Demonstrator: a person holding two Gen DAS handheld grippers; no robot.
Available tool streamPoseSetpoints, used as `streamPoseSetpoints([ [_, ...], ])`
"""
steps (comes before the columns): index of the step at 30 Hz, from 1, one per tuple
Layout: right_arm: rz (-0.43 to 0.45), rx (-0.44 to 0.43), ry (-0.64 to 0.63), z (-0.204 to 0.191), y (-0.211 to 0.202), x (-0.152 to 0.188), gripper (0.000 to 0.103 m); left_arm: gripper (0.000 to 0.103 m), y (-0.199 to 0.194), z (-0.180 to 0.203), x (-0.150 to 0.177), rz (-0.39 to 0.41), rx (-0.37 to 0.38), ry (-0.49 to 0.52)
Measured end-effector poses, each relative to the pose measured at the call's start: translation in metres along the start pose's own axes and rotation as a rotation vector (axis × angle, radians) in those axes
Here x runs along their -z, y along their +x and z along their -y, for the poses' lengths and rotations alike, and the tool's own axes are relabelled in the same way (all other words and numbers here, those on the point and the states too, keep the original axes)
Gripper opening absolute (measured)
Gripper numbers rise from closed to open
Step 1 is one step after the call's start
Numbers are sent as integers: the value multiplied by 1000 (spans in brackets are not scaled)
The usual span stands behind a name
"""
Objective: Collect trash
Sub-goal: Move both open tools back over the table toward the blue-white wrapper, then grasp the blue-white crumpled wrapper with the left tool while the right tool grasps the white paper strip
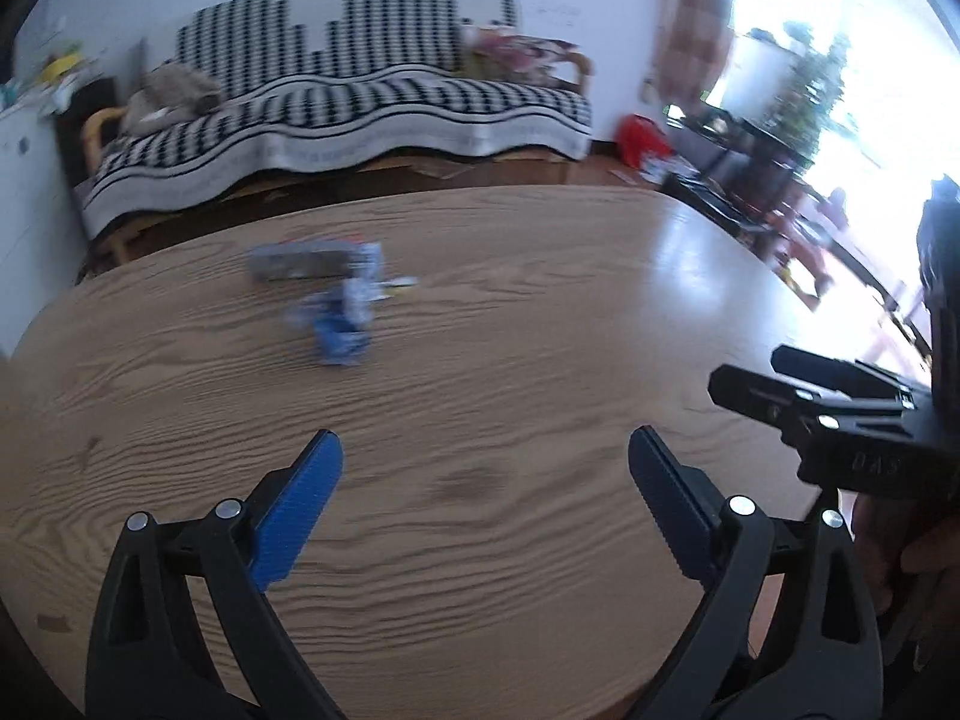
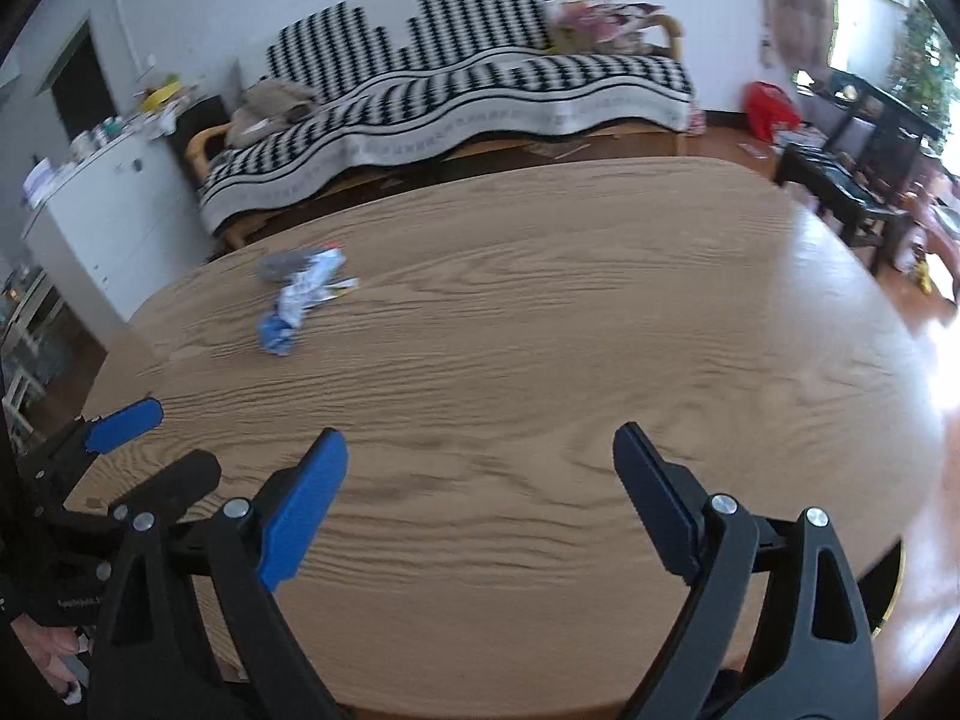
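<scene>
A small heap of trash lies on the far left part of the oval wooden table [image 1: 540, 330]: a grey box [image 1: 300, 261], a crumpled blue and white wrapper [image 1: 339, 324] and a thin yellowish scrap [image 2: 343, 287]. The right wrist view shows the same grey box [image 2: 285, 264] and wrapper [image 2: 294, 306]. My left gripper [image 1: 485, 438] hangs over the table's near part, open and empty, well short of the heap. My right gripper [image 2: 479, 432] is beside it, also open and empty. Each one appears in the other's view: right gripper [image 1: 750, 369], left gripper [image 2: 180, 441].
Behind the table stands a sofa [image 1: 360, 96] under a black and white throw. A white cabinet [image 2: 102, 216] is at the left, a red bag [image 2: 768, 108] and a dark low table [image 2: 840, 180] at the right by a bright window. A hand [image 2: 54, 654] holds the left tool.
</scene>
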State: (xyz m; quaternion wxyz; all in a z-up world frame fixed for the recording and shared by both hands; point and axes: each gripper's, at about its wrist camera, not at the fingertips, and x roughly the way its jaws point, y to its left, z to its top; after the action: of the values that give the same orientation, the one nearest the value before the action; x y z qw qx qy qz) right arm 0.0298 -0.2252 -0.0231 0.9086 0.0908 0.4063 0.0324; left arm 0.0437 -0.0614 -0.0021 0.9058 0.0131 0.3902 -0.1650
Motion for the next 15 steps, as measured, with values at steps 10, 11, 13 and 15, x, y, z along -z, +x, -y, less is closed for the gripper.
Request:
streamPoseSetpoints([
  [10, -7, -47, -9, -39, 25, -3, 88, 93, 2, -55, -5, -7, -15, -139],
  [11, -9, -47, -13, -41, 28, -3, 88, 93, 2, -55, -5, -8, -15, -139],
  [13, -9, -44, -17, -38, 28, -4, 88, 93, 3, -53, -5, -6, -23, -126],
  [15, -7, -41, -13, -34, 27, -5, 88, 93, 3, -50, -4, -1, -29, -112],
])
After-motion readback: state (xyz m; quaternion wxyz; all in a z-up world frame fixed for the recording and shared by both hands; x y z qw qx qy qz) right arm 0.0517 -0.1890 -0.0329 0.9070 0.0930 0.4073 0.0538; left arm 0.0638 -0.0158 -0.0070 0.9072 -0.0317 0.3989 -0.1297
